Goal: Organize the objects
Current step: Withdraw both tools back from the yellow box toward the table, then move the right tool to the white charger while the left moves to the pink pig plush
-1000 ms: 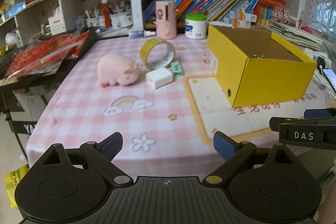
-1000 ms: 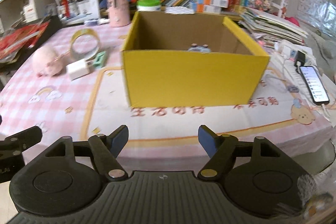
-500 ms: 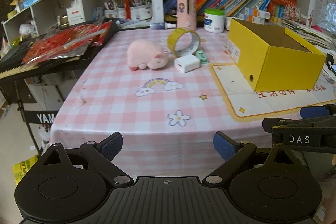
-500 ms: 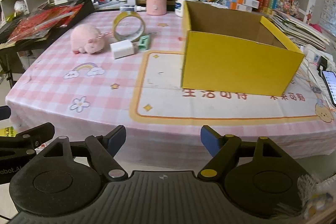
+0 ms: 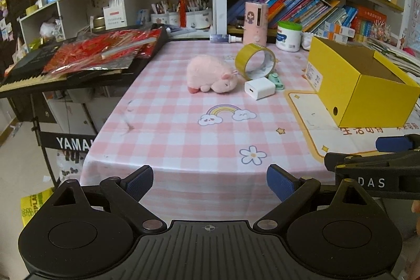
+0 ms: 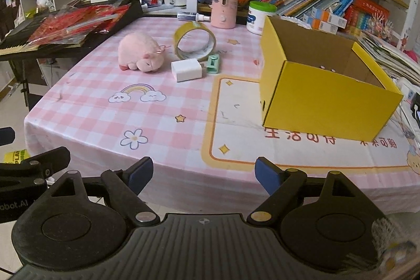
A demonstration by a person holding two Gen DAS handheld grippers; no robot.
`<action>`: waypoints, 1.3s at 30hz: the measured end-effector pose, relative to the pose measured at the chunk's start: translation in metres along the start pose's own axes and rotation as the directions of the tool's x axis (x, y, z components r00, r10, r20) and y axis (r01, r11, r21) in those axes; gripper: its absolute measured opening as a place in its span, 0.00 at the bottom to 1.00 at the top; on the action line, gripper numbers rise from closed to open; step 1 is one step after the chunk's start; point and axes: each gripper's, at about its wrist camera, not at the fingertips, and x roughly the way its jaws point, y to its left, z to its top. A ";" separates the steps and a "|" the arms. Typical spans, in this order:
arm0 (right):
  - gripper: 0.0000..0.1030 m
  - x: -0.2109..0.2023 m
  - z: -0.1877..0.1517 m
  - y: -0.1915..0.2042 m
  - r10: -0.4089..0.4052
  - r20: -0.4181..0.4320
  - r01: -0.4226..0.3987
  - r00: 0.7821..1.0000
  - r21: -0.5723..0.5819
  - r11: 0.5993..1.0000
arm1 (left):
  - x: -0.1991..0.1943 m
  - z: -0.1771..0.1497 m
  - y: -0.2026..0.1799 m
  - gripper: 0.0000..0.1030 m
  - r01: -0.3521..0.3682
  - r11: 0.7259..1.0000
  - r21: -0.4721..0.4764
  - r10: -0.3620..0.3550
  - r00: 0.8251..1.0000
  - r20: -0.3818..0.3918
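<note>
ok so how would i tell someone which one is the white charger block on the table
Start at the big yellow box on the pink checked tablecloth and look left. In the small cluster there, the charger block is the plain white cube in front of the upright tape roll, between the pink plush pig and a small mint-green item.

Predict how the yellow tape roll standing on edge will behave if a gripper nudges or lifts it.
The yellow roll of tape stands on its rim, so a sideways nudge would probably roll or topple it. Its thin, hollow ring suggests it is light. The small green clip and white charger block close in front might stop it rolling forward.
</note>
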 end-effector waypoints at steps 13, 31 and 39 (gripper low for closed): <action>0.83 0.036 0.028 0.000 0.041 -0.021 -0.040 0.999 0.018 0.999 | 0.033 0.021 0.010 0.92 -0.032 0.999 -0.041 0.032 0.999 -0.012; 0.79 0.107 0.097 -0.001 0.080 0.007 -0.079 0.997 -0.064 0.995 | 0.102 0.068 0.014 0.92 -0.070 0.994 -0.081 0.066 0.997 -0.040; 0.78 0.141 0.124 0.000 0.117 -0.007 -0.118 0.993 -0.064 0.991 | 0.125 0.084 0.015 0.92 -0.089 0.992 -0.087 0.084 0.995 -0.060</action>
